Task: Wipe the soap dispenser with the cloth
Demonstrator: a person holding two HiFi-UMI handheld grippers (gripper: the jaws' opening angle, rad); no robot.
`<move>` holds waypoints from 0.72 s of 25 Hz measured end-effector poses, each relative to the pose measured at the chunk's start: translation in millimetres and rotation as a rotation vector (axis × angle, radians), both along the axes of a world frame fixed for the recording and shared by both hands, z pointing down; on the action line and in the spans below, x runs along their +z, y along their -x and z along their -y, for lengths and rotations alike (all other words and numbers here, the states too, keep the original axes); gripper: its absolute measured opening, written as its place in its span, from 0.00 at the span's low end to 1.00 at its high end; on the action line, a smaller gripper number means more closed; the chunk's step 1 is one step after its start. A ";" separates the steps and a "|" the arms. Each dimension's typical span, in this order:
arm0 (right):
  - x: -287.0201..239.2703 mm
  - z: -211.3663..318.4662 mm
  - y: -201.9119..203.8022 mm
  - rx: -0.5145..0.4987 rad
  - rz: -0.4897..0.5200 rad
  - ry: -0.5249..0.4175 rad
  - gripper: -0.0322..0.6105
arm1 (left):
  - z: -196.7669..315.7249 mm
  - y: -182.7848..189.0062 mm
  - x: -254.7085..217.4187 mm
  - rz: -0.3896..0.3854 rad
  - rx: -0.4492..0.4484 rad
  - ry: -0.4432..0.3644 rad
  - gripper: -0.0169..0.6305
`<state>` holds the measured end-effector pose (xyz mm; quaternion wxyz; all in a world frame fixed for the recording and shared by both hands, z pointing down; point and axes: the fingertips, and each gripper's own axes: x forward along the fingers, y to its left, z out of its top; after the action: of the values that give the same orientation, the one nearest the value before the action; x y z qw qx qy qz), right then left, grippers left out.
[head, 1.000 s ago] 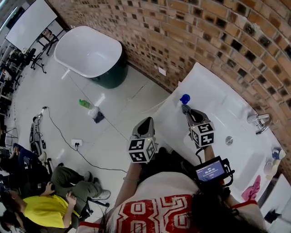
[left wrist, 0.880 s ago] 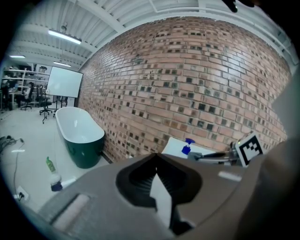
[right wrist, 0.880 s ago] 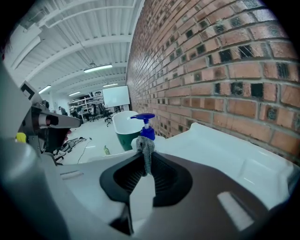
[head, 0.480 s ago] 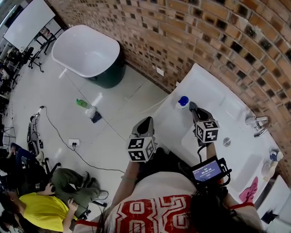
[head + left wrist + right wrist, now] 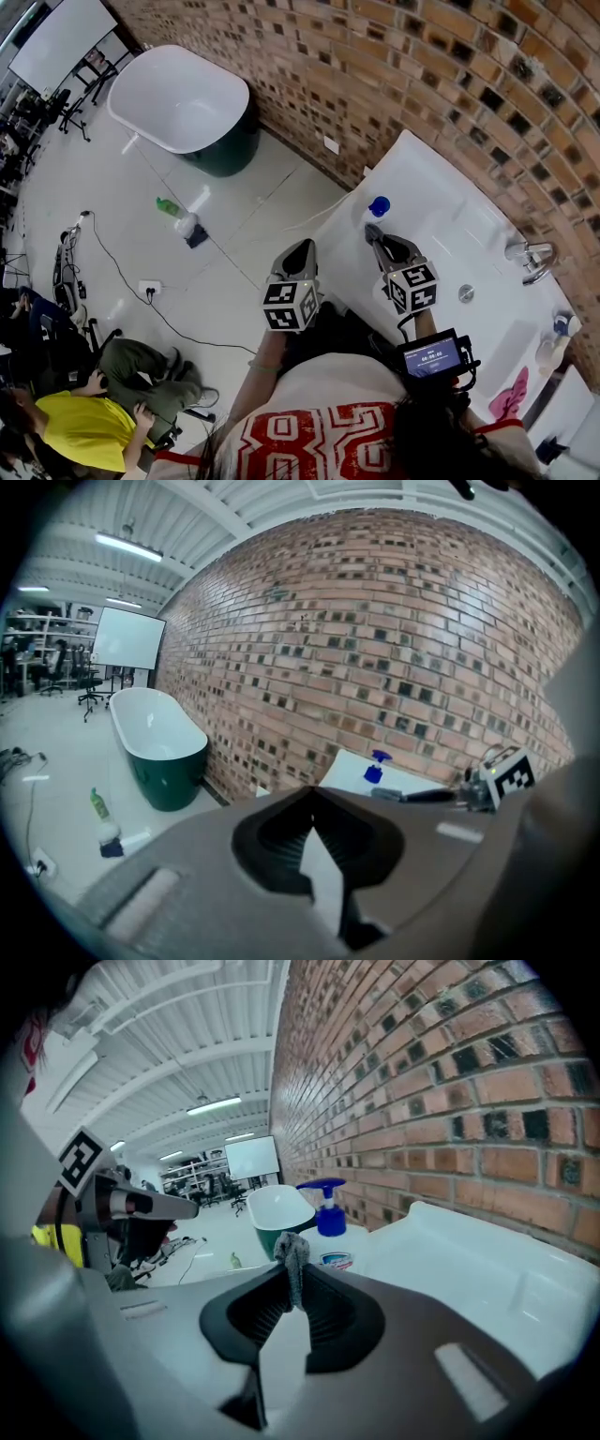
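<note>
Right gripper (image 5: 292, 1277) in my hand was clamped on a bunched grey cloth (image 5: 292, 1252), the wad poking up between its jaws close to the soap dispenser (image 5: 328, 1227). That white bottle with its blue pump stood at the left end of the white sink counter (image 5: 441, 202), near the brick wall (image 5: 422, 84). I held my left gripper (image 5: 300, 255) off the counter's edge, above the floor, jaws closed together on nothing. Beyond sat a white-and-green bathtub (image 5: 178, 103).
</note>
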<state>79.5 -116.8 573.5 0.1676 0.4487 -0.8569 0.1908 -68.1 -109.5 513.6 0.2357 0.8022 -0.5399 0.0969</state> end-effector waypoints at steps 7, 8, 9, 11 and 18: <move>16.4 9.2 15.6 -0.069 -0.076 0.012 0.12 | -6.2 3.4 0.7 0.007 -0.006 0.006 0.03; 17.4 9.9 12.8 -0.069 -0.084 0.013 0.12 | -6.2 4.8 1.3 0.008 -0.012 0.007 0.03; 18.2 10.0 9.4 -0.071 -0.092 0.013 0.12 | -6.1 6.2 1.8 0.008 -0.017 0.008 0.03; 19.6 9.6 1.3 -0.068 -0.106 0.014 0.12 | -5.6 8.4 2.6 0.009 -0.027 0.008 0.03; 26.9 16.1 -34.7 0.004 -0.118 0.037 0.12 | -4.8 5.7 2.9 0.009 -0.020 0.009 0.03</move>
<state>114.3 -132.9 600.4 0.2255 0.4577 -0.8410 0.1801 -73.8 -104.7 516.5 0.2378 0.7952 -0.5486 0.1009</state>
